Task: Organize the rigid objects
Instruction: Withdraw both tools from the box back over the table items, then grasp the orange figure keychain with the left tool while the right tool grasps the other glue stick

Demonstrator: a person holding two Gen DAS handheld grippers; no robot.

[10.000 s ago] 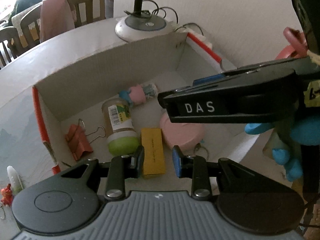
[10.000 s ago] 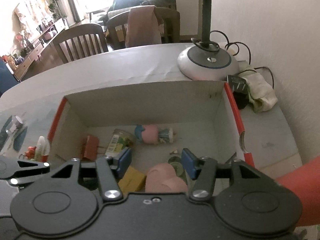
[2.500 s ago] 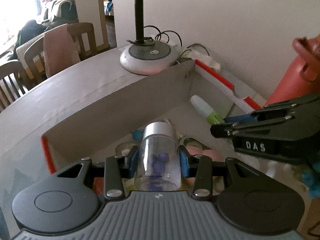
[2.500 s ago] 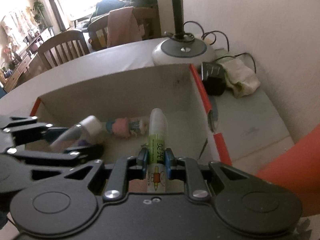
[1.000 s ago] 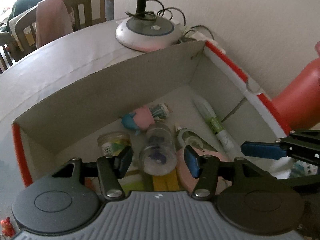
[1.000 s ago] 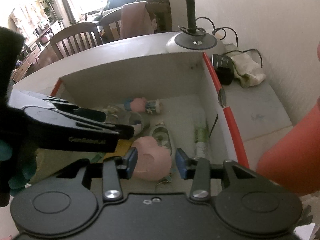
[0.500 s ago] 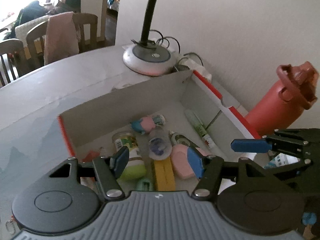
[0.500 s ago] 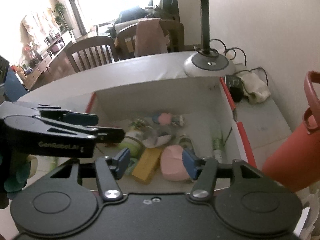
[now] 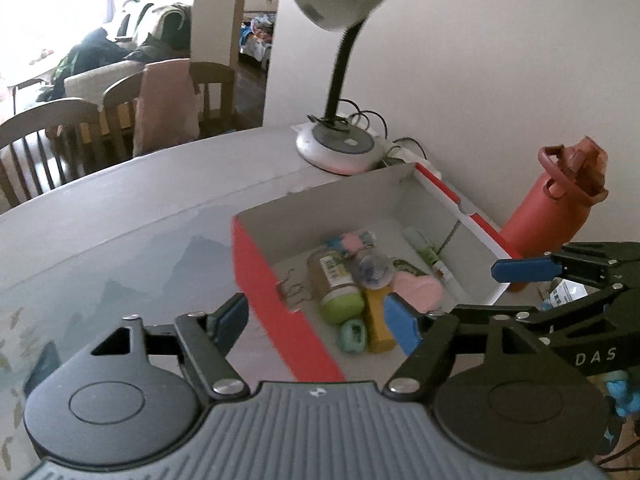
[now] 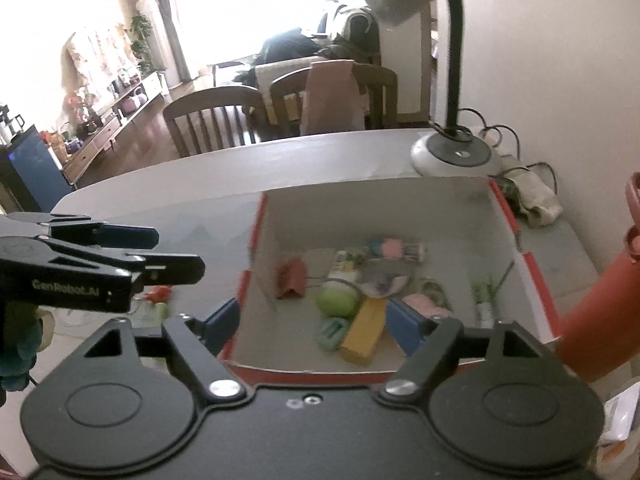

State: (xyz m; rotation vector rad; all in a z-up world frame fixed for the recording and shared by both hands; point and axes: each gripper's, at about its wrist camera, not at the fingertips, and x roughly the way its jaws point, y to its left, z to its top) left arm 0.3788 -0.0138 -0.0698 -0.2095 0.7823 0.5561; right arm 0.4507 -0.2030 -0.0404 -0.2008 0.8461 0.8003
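The left gripper (image 9: 318,318) hangs above the near corner of the red-and-white cardboard box (image 9: 280,300), its blue-padded jaws opening with nothing between them; the right gripper (image 10: 312,322) hovers over the box's near rim, jaws likewise opening and empty. Inside the box lie the sorted things: a yellow rectangular block (image 10: 362,334), a green-capped glass jar (image 9: 334,282), a clear plastic vial with purple beads (image 9: 374,270), a pink rounded case (image 9: 418,288) and a slim white-and-green glue stick (image 10: 482,300) at about three o'clock of the pile. To my eye the step is the reach for what remains outside: small red and green oddments (image 10: 158,300) sit on the table at nine o'clock of the box. Doing it well means keeping the jaws wide, coming down squarely over one piece, and keeping the two grippers clear of each other. The grey table (image 9: 140,216) carries a white gooseneck desk lamp (image 9: 340,148) at twelve o'clock and a red water bottle (image 9: 556,204) at two; wooden chairs (image 10: 212,120) stand beyond.
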